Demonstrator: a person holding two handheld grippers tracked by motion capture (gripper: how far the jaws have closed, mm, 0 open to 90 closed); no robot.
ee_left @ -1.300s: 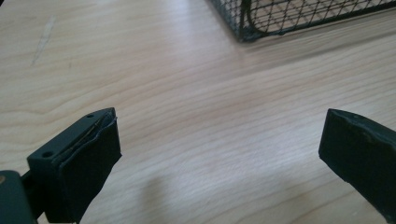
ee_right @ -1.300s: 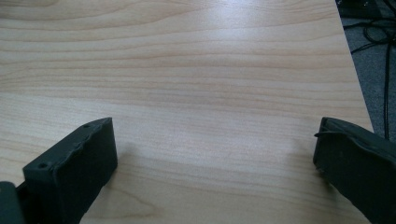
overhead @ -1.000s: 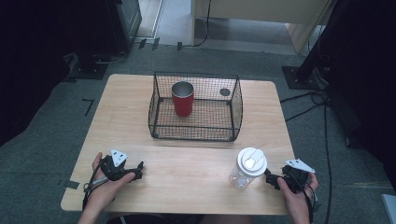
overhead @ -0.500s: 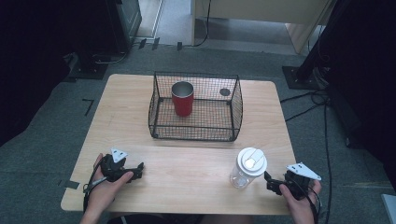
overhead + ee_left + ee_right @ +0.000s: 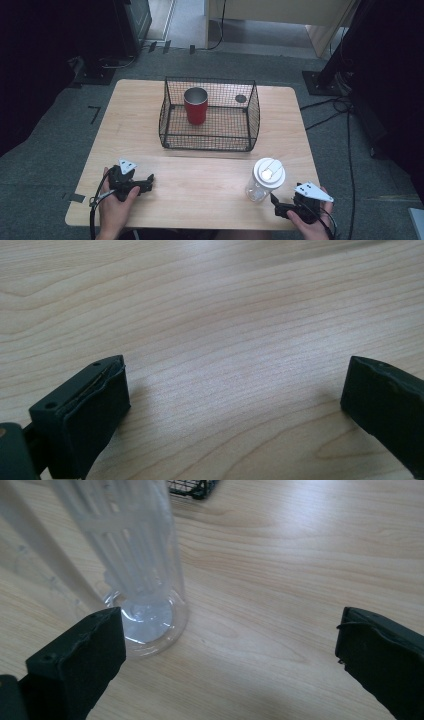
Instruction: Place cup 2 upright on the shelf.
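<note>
A: Which step are you on?

B: Reaching, I'd judge. Your right hand-held gripper [image 5: 281, 209], jaws spread and empty, sits lower right of the frame; the clear plastic tumbler with white lid [image 5: 265, 179] stands on the desk [image 5: 210, 175] just up-left.

A: Next?

B: Straddle its base; left hand-held gripper [image 5: 145, 183] rests spread.

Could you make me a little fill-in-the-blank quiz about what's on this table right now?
1. The red cup stands inside the wire ____.
2. The clear tumbler by the right gripper wears a ____ lid.
3. The left gripper has bare ____ between its fingers.
4. Both grippers are ____, holding nothing.

Missing words: basket; white; table; open
</note>
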